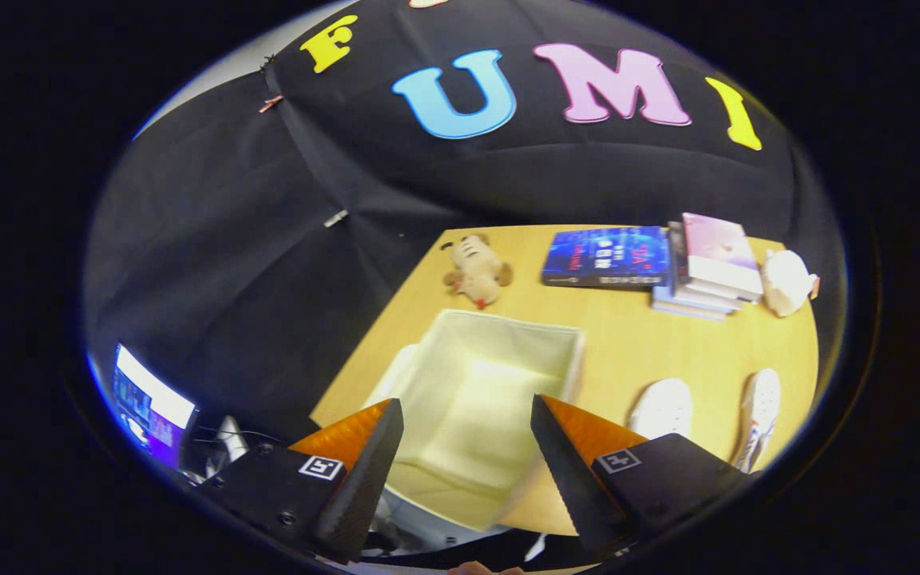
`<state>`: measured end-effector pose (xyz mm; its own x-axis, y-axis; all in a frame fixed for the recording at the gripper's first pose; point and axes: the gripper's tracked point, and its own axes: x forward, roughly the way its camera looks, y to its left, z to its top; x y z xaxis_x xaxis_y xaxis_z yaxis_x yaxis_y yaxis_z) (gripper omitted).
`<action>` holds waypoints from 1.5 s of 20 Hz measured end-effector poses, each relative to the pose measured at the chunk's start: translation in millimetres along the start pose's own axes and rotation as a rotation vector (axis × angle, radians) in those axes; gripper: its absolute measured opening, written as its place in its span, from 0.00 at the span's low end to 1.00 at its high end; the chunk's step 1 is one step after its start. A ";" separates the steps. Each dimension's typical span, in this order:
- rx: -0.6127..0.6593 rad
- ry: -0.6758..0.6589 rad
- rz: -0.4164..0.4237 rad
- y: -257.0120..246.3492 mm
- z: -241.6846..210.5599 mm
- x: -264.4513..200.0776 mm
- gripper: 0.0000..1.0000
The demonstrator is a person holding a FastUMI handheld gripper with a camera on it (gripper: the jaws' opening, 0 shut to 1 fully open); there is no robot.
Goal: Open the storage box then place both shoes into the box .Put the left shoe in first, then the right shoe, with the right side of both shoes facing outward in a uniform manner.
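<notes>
2 white shoes lay on the wooden table (628, 343), to the right of the storage box (484, 399) and apart from it: one shoe (662, 407) just beyond the right finger, the other shoe (759, 415) further right, its lower part cut off behind the gripper body. Both looked like smooth sneakers, though the distortion left their laces and sides hard to make out. The gripper (466, 467) hung above the near part of the box with its 2 wedge-shaped fingers spread wide and nothing between them but the box's interior. Each finger carried a small square black-and-white marker on its mount. The box was open, a soft-sided cream fabric bin with a pale flat floor and nothing visible inside; its near wall was partly hidden by the fingers. Beyond it lay a tan plush dog (477, 270) with a red spot at its lower end. Further right lay a blue book (604, 257) whose cover printing was too small to read, touching a stack of books (707, 271) with a pinkish cover on top. Next to the stack sat a rounded white object (786, 281), possibly a plush toy. Off the table, beside the left finger, a lit screen (148, 403) glowed.
</notes>
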<state>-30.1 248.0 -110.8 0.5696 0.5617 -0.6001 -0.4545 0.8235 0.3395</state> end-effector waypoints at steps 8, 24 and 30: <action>0.070 0.105 -0.249 -159.2 -81.8 -15.0 0.99; -0.002 0.334 -0.189 -244.9 -171.7 64.2 0.85; 0.087 0.326 -0.126 -230.0 -172.2 69.5 0.30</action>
<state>-3.9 83.9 -355.3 0.3628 0.4120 -0.8359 -0.3266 0.8963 0.3000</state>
